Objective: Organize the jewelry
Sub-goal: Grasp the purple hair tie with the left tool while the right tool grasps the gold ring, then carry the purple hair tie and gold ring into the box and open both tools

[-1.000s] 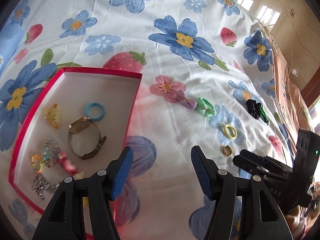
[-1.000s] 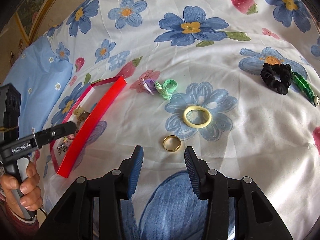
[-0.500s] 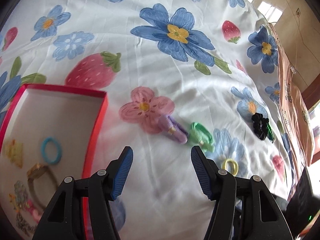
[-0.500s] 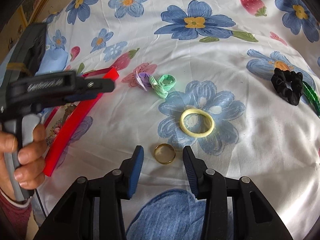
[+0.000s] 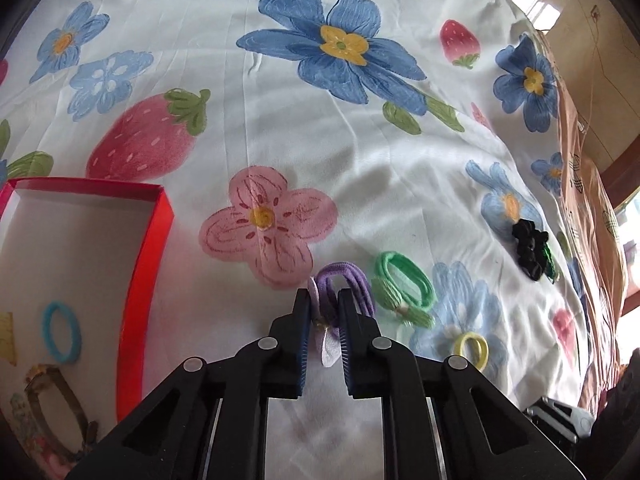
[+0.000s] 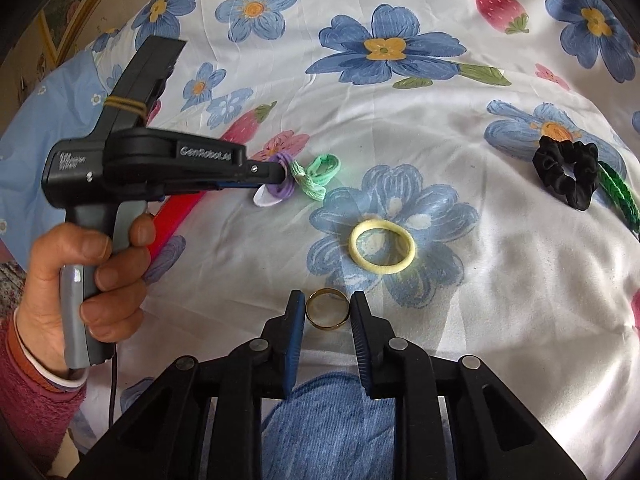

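**Both hand-held grippers closing on their picks**

A second ago our left hand-held gripper hung spread over the red cardboard box; now it has crossed to the bedsheet and its jaws are closing, pinching the purple elastic hair tie with its pale tag. Our right hand-held gripper has narrowed around the gold metal ring, jaws closing, pads not yet pressing. We judge two picks are under way, box next.

Ahead of the right gripper we count one yellow hair tie, one green hair tie, one black scrunchie and one green braided band. Left of the left gripper, the box shows one blue ring-shaped tie and one watch.
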Demonstrator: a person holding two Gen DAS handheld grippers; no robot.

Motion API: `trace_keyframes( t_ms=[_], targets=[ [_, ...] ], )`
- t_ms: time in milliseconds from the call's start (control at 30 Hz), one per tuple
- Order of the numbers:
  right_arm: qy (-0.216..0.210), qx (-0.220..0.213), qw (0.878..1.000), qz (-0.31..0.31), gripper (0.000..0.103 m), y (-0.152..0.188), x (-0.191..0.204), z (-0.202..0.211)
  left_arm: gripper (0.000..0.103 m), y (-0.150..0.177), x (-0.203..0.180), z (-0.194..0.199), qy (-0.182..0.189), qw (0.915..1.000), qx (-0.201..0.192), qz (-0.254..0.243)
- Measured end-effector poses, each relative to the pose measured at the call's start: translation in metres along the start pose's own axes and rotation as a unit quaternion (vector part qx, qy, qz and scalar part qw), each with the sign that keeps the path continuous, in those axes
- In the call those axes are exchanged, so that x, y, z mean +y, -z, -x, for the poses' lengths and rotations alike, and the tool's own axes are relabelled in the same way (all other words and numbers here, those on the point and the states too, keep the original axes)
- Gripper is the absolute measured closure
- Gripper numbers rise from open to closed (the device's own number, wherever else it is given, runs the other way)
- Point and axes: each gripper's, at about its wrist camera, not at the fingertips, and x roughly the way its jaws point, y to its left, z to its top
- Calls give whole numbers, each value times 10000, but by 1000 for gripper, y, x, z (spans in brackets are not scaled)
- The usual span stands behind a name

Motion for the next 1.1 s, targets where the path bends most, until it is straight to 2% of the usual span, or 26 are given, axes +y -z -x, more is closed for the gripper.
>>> trace_keyframes(
  t_ms=[300,467,633,1100],
  targets=[
    [-103,-106,9999,81,80,0,14,11,91,36,7,54,13,9998,-199,-4],
    [-157,-127,9997,169,80,0,25,14,91,66,21,97,-17,9994,-324,110],
    [-219,-144,9993,257,80,0,36,17,91,86,33,123,-45,9990,-368,242],
    [-378,-158,9982,440,80,0,64,23,91,121,59,170,-121,9975,-494,481]
  ],
)
